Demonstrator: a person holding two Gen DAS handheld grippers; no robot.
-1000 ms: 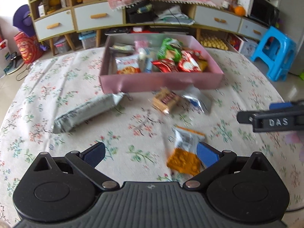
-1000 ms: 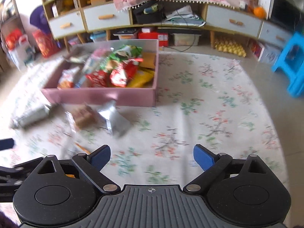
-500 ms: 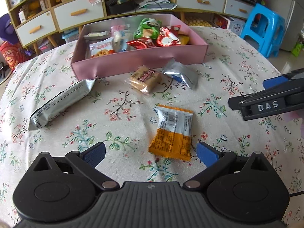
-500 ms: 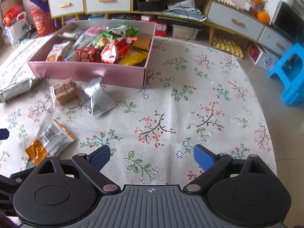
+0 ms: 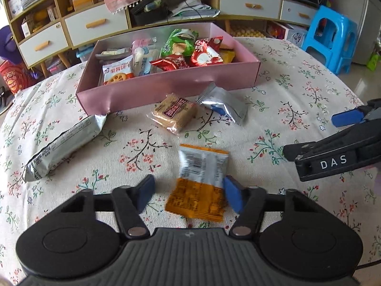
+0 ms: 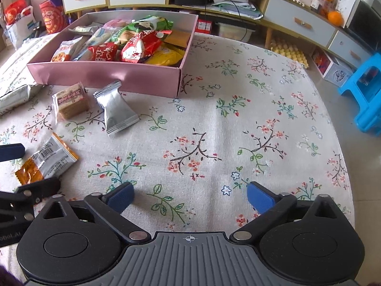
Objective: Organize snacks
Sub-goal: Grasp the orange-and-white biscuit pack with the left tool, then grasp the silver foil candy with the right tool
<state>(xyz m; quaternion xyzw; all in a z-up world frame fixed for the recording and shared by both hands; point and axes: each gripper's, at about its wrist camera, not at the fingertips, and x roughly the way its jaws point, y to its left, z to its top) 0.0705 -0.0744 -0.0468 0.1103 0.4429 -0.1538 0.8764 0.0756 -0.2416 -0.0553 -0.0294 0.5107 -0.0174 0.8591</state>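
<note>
1. Left wrist view: the left claw [image 5: 189, 191] has just been closing and stands partly open around the orange-and-silver snack packet [image 5: 199, 182]. Its right pad touches the packet's right edge, while the left pad is clear of the packet, so no grip shows.
2. That packet lies flat on the counter [image 5: 273, 124], long axis running away from the camera, silver barcoded end far, orange end near.
3. Right wrist view: the right claw [image 6: 189, 196] has just been opening and is spread wide with nothing between its pads, over bare floral cloth.
4. Farther off, a biscuit packet [image 5: 175, 112] and a silver pouch [image 5: 223, 106] lie just in front of the pink box [image 5: 166, 88].
5. A long silver wrapper [image 5: 63, 146] lies to the left, long axis slanting from near-left up toward the box's corner.
6. Inside the pink box sit several snack bags, red, green and yellow among them.
</note>
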